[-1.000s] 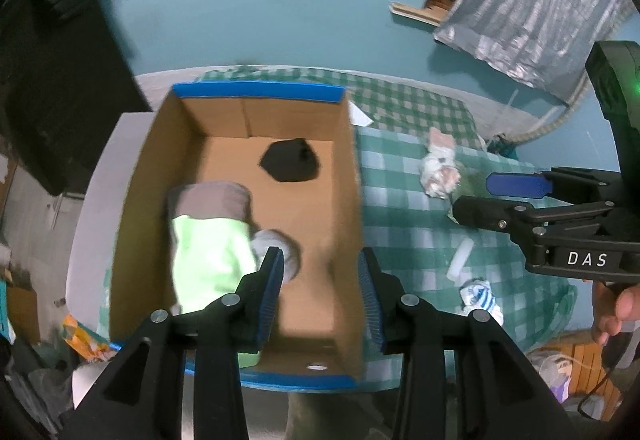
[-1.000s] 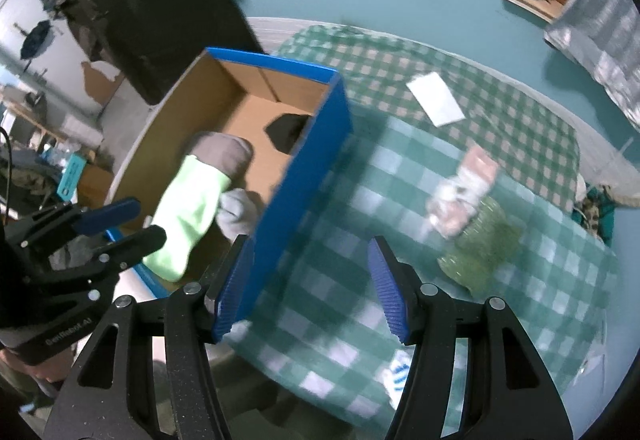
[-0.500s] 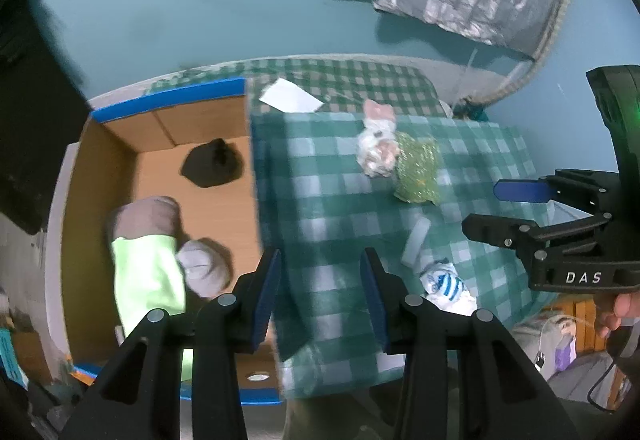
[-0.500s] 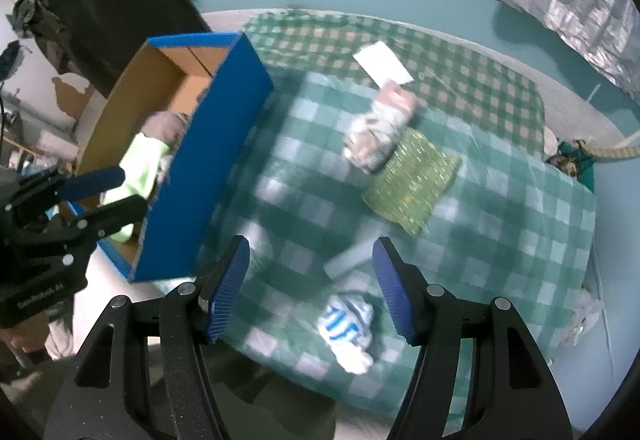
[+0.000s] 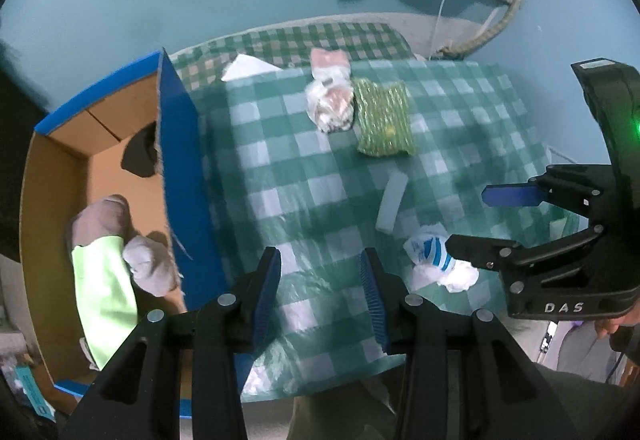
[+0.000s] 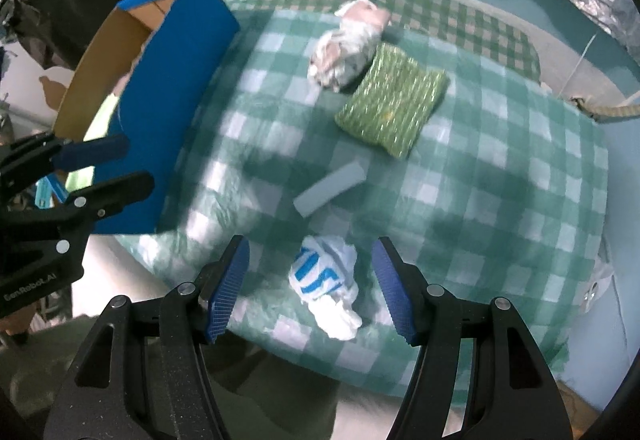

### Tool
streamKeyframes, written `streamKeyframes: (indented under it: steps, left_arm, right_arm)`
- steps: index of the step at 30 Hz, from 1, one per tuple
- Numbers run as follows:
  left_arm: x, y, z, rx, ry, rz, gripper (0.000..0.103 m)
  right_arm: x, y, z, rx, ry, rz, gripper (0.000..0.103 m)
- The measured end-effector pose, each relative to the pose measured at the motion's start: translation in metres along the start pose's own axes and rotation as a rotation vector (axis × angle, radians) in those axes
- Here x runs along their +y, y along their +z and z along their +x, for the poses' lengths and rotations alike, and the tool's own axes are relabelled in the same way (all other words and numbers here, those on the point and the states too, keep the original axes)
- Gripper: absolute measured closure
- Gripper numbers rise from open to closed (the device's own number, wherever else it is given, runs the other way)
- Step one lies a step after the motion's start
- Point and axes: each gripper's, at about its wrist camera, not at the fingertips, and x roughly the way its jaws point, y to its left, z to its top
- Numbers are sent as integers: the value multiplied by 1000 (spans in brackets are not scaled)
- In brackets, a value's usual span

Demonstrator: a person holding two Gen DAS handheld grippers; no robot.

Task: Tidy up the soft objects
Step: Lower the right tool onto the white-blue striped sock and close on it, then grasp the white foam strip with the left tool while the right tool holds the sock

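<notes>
- Between the spread, empty fingers of the right gripper (image 6: 310,290) lies the white-and-blue bundle (image 6: 326,284), evidently lined up for pickup.
- At nine o'clock, the box (image 6: 176,80) awaits it; left gripper (image 5: 320,298) hovers open, empty.

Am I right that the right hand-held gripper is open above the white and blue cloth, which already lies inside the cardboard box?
Not quite: the white and blue cloth lies on the checked tablecloth, outside the cardboard box. The right wrist view shows the right hand-held gripper open above it.
</notes>
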Motion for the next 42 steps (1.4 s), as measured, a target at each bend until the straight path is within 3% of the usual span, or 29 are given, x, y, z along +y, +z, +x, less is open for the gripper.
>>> streamKeyframes:
  steps: [21, 23, 29, 33, 42]
  left_arm:
    - [-15, -9, 52, 71, -31, 20, 61]
    - [-16, -7, 56, 77, -34, 18, 61]
    - [-17, -1, 66, 100, -41, 12, 61]
    - [-20, 5, 68, 92, -57, 16, 55]
    - [-38, 24, 82, 86, -91, 37, 55]
  right_arm:
    - [-12, -32, 69, 111, -6, -27, 39]
    - [-15, -32, 70, 102, 0, -23, 49]
    - [-30, -35, 64, 78, 18, 0, 58]
    - [-48, -33, 53, 48, 2, 49, 58]
    - [-90, -33, 38, 23, -23, 127, 58]
